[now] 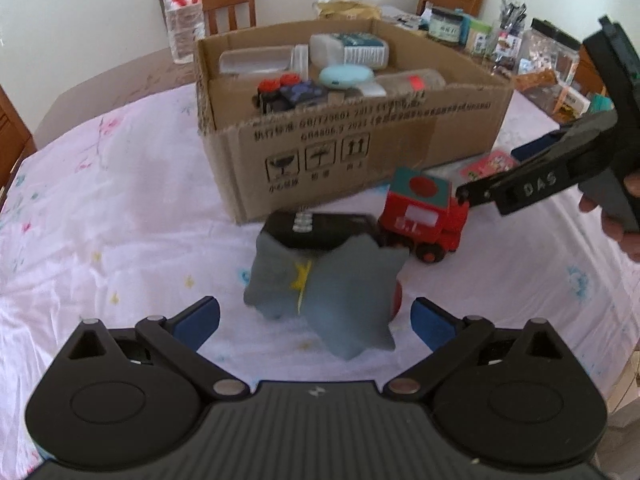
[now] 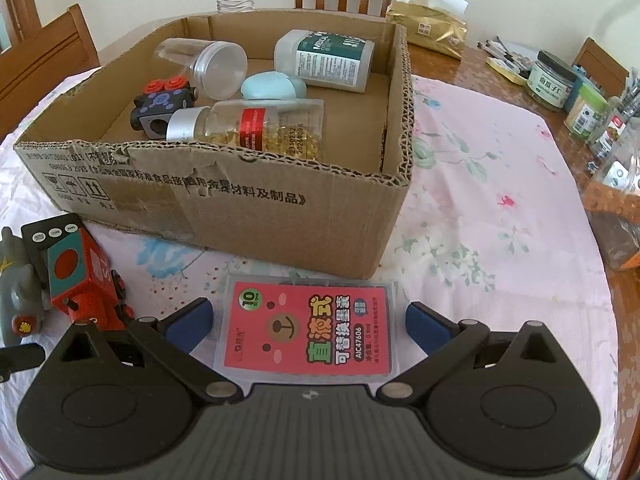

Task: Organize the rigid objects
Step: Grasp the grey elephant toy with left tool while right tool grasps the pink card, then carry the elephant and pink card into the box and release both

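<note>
My left gripper [image 1: 315, 318] is open, its blue pads on either side of a grey toy figure [image 1: 320, 288] lying on the cloth. Behind the figure lie a black remote [image 1: 316, 228] and a red toy truck [image 1: 420, 216]. In the right wrist view my right gripper [image 2: 307, 322] is open around a flat pink refill pack [image 2: 308, 332] on the table. The same truck [image 2: 86, 280] and grey figure [image 2: 18, 288] lie at the left there. The cardboard box [image 2: 256, 200] holds a capsule bottle [image 2: 256, 124], a white bottle [image 2: 328, 60], a clear cup [image 2: 208, 60], a pale blue case [image 2: 272, 86] and a dark toy car [image 2: 164, 104].
The table wears a pink floral cloth [image 1: 120, 200]. Jars, pens and packets [image 2: 580, 100] crowd the right side, a gold bag [image 2: 432, 28] and a water bottle [image 1: 182, 12] stand behind the box. Wooden chairs [image 1: 228, 0] ring the table. A hand [image 1: 628, 216] holds the right gripper.
</note>
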`<state>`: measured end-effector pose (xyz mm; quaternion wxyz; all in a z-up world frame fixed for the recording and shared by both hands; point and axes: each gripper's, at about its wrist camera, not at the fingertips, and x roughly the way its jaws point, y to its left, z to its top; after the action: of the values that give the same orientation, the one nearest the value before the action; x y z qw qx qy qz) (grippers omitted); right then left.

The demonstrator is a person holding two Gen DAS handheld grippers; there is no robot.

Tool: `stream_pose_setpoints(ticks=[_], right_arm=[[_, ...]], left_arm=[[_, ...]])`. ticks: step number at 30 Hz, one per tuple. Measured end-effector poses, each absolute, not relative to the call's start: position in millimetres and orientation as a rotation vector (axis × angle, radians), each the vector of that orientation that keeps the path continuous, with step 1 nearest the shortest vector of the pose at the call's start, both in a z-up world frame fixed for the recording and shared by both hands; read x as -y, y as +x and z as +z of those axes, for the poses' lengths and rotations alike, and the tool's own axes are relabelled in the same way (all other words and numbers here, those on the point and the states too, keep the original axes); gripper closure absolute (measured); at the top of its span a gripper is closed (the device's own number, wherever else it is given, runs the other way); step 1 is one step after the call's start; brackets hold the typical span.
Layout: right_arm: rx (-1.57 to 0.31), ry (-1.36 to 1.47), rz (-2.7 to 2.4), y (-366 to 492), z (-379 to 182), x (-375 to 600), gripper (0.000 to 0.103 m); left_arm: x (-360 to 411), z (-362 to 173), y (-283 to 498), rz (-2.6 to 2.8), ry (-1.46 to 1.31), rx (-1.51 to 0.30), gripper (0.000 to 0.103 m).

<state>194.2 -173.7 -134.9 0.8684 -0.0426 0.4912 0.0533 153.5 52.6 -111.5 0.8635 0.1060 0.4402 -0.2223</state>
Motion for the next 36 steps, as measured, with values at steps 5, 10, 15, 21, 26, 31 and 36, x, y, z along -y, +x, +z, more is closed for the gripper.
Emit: stream_pose_setpoints(ticks=[5,10,15,21,26,31,36], right_arm=[[-1.031,-0.085,0.104,196,-135,174,0.0],[-1.03,-0.083,0.1,197,-135,174,0.0],[-1.03,-0.084,0.1,196,-135,174,0.0],[-1.028,-0.086,0.103,196,-135,173,0.0],[-1.036,-0.091,0.113,193,-134,171,0.0],[-1.04,-0.103,0.137,186,-134,167,0.0],[-1.04,-0.108,0.149,183,-132,167,0.004]], left_arm=[[-50,-107,161,-0.491,0.228,-0.906,0.007],[-48,-108,165,-0.503,0.226,-0.91,0.021],[-49,-106,161,-0.514,0.204,-0.919,0.029],[-55,-102,152,-0.483,0.201,-0.948,0.03],[-64,-102,143,-0.439,0.185,-0.98,0.03],[-63,-103,144,-0.415,0.164,-0.978,0.029],[-63,-103,145,-0.401,0.153,-0.977,0.028]])
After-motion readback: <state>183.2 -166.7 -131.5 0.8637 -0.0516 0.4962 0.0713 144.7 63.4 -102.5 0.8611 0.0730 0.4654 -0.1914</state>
